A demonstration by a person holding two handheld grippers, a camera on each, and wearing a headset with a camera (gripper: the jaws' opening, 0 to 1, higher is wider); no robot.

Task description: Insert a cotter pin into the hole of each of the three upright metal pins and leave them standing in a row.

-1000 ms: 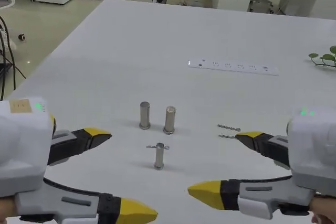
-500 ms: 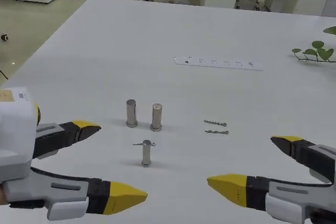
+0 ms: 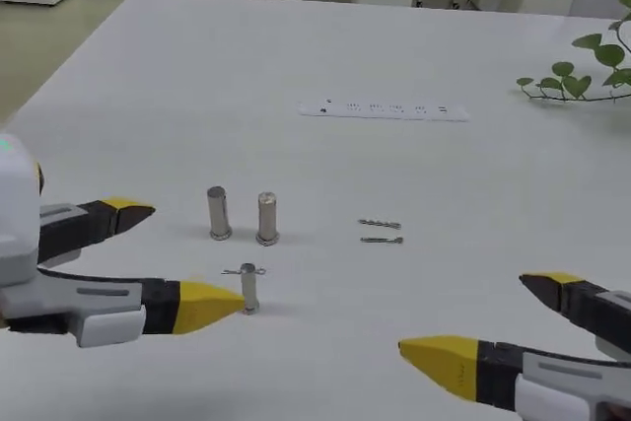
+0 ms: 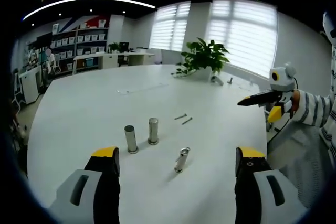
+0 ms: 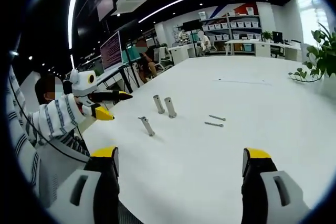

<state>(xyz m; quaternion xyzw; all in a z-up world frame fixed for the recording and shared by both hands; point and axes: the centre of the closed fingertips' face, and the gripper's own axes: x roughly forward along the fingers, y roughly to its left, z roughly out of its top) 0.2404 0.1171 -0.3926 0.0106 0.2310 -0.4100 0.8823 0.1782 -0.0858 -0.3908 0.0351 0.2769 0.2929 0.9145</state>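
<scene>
- Two yellow-tipped grey claws hover low over the white table (image 3: pixel 473 175), the left claw (image 3: pixel 194 255) and the right claw (image 3: pixel 463 315). Each is spread wide and grips nothing.
- One short silver metal pin (image 3: pixel 249 291) stands upright ahead of the left claw, in line with the gap between its jaws and clear of both. A thin wire cotter pin (image 3: pixel 240 270) runs through its top.
- Beyond it stand two more silver metal pins, the left-hand pin (image 3: pixel 218 212) and the right-hand pin (image 3: pixel 267 218), side by side, close but apart.
- Right of these, well apart from them, two loose wire pins lie flat and parallel, the nearer loose pin (image 3: pixel 382 240) just before the farther loose pin (image 3: pixel 380 224).
- Farther back lies a flat white power strip (image 3: pixel 385 110).
- At the far right edge trails a green leafy plant (image 3: pixel 582 71).
</scene>
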